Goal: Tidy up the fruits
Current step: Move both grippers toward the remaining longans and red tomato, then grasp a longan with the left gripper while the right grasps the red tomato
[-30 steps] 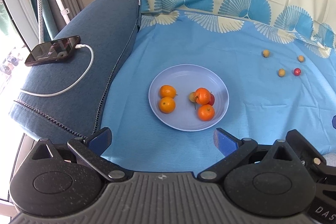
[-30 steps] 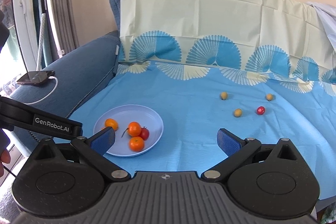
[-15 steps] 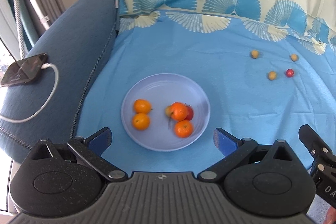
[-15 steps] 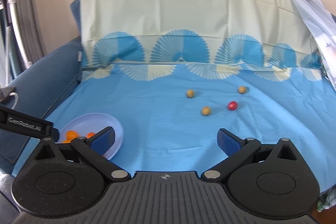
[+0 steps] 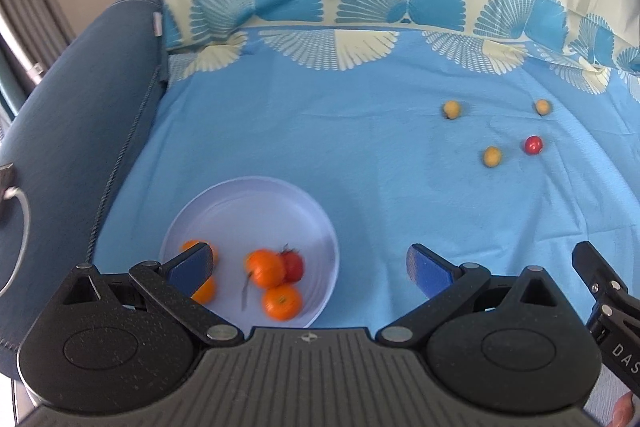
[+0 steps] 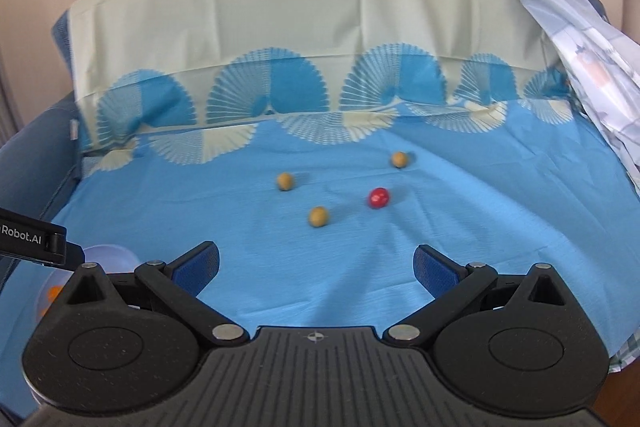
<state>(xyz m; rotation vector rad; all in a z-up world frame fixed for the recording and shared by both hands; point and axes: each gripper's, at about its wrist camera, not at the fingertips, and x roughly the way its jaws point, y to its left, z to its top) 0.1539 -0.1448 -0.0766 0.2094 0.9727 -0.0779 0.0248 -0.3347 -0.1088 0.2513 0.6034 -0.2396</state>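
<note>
A pale lilac plate [image 5: 256, 203] lies on the blue cloth and holds several oranges [image 5: 264, 269] and a red fruit [image 5: 294, 265]. My left gripper [image 5: 308, 265] hovers open just in front of it, empty. Farther right on the cloth lie three small yellow fruits [image 5: 492, 157] [image 5: 452, 109] [image 5: 542, 106] and one red fruit [image 5: 533, 145]. In the right wrist view the same loose fruits, yellow [image 6: 318, 216] [image 6: 285, 181] [image 6: 399, 159] and red [image 6: 378, 197], sit ahead of my open, empty right gripper [image 6: 316, 265]. The plate's rim [image 6: 106, 255] peeks in at the left.
The cloth [image 5: 360, 147] covers a sofa seat and backrest. A dark blue armrest [image 5: 72, 115] rises on the left with a white cable [image 5: 20, 211] on it. A pale patterned sheet [image 6: 580, 39] hangs at the right. The other gripper's body [image 5: 608, 303] shows at the right edge.
Both views have swung to the right. The plate has slid toward the lower left and the loose fruits have come nearer the centre. Both grippers have stayed open.
</note>
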